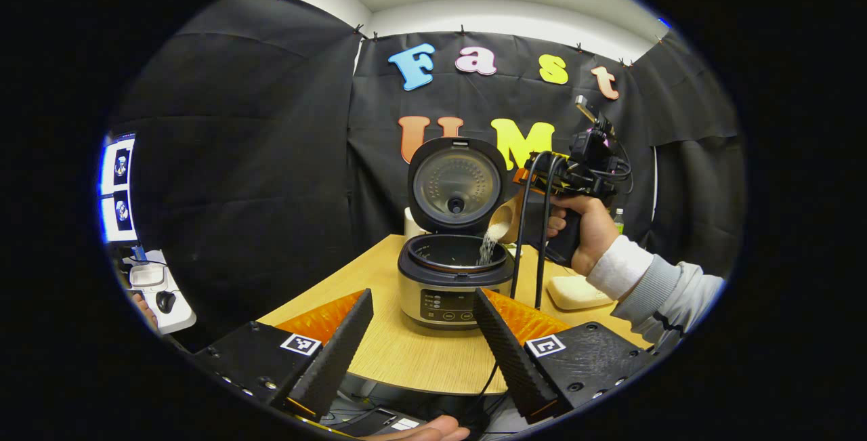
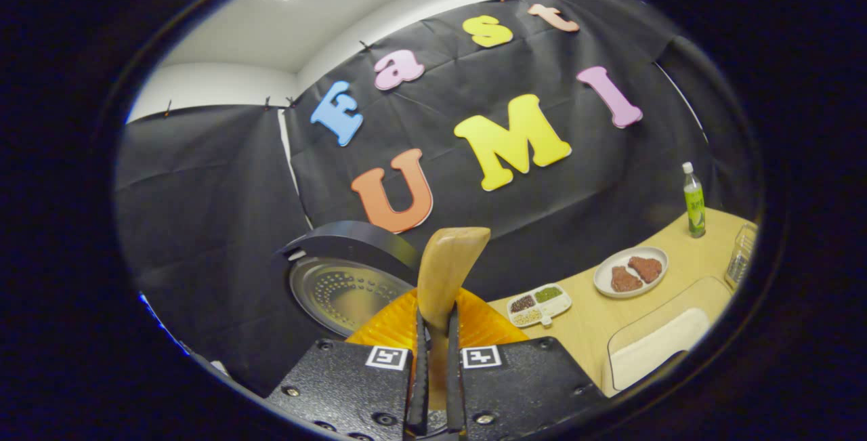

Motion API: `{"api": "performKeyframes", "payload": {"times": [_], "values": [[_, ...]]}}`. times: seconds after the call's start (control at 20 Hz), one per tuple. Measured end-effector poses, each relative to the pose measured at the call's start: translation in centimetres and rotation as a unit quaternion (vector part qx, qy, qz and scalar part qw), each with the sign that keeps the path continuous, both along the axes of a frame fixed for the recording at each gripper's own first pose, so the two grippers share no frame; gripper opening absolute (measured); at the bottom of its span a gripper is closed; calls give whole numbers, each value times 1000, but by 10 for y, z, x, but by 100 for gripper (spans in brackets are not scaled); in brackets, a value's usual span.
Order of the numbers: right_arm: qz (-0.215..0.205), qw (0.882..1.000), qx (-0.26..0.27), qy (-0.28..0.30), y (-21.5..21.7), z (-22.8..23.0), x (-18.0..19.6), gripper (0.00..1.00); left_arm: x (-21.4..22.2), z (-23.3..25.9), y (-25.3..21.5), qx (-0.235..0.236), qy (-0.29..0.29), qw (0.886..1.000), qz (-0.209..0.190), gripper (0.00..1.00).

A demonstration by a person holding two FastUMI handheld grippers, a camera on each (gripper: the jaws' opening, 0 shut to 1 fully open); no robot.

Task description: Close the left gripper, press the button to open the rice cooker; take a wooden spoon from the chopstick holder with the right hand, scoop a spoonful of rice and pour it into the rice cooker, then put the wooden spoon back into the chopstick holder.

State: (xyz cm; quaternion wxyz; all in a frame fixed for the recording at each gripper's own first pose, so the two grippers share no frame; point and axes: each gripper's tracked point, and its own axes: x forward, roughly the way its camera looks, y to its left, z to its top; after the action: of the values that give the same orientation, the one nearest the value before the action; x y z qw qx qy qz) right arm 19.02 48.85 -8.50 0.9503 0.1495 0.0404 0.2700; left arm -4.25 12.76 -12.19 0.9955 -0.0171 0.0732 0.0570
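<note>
The rice cooker [image 1: 440, 288] stands open at the middle of the wooden table [image 1: 406, 353], its lid [image 1: 457, 183] raised. A hand [image 1: 586, 227] holds my right gripper [image 1: 527, 183] above the cooker's right side. It is shut on the wooden spoon [image 1: 506, 219], which tilts down while white rice [image 1: 489, 246] streams into the pot. In the right gripper view the spoon's handle [image 2: 448, 265] sticks up between the shut fingers of the right gripper [image 2: 433, 336], with the lid's inside [image 2: 339, 288] to the left. My left gripper [image 1: 423, 295] hangs open before the cooker, holding nothing.
A plate with two meat pieces [image 2: 630, 271], a divided dish of grains [image 2: 540, 304], a green bottle [image 2: 693, 200] and a lidded white box [image 2: 653, 349] sit on the table right of the cooker. Black cables [image 1: 528, 251] hang from the right gripper. A side desk with a mouse [image 1: 164, 300] stands far left.
</note>
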Motion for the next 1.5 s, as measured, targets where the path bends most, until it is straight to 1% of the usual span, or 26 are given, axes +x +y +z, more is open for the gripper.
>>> {"api": "performKeyframes", "payload": {"times": [0.2, 0.4, 0.5, 0.6, 0.8, 0.95, 1.05, 1.15, 1.25, 1.35, 1.5], "values": [[11, 997, -46, -53, 11, 8, -18, 16, 0, 0, -1, 8, -1, 1000, -2, 95], [27, 991, -94, -87, 27, 5, -29, 16, -1, 5, -2, 6, -10, 1000, -7, 95], [29, 987, -118, -106, 30, 4, -33, 16, 0, 6, -4, 4, -10, 1000, -10, 94], [29, 980, -152, -126, 34, 0, -37, 16, 0, 4, -4, 8, -8, 1000, -9, 95], [34, 959, -213, -185, 43, 1, -51, 16, 1, 2, -6, 12, -4, 1000, -9, 95], [40, 948, -244, -203, 47, -3, -55, 16, 3, -1, -8, 17, 1, 1000, -8, 95], [39, 940, -262, -215, 46, -5, -58, 16, 3, -3, -10, 28, 3, 1000, -9, 95], [57, 934, -284, -211, 50, -15, -57, 16, 5, -7, -15, 34, 7, 999, -18, 95], [57, 932, -291, -207, 39, -18, -51, 16, 8, -8, -19, 35, 10, 999, -23, 95], [42, 933, -290, -209, 23, -9, -45, 16, 8, -4, -24, 39, 9, 999, -27, 94], [22, 939, -280, -197, -10, -3, -31, 16, 10, -8, -28, 44, 13, 998, -32, 94]]}}
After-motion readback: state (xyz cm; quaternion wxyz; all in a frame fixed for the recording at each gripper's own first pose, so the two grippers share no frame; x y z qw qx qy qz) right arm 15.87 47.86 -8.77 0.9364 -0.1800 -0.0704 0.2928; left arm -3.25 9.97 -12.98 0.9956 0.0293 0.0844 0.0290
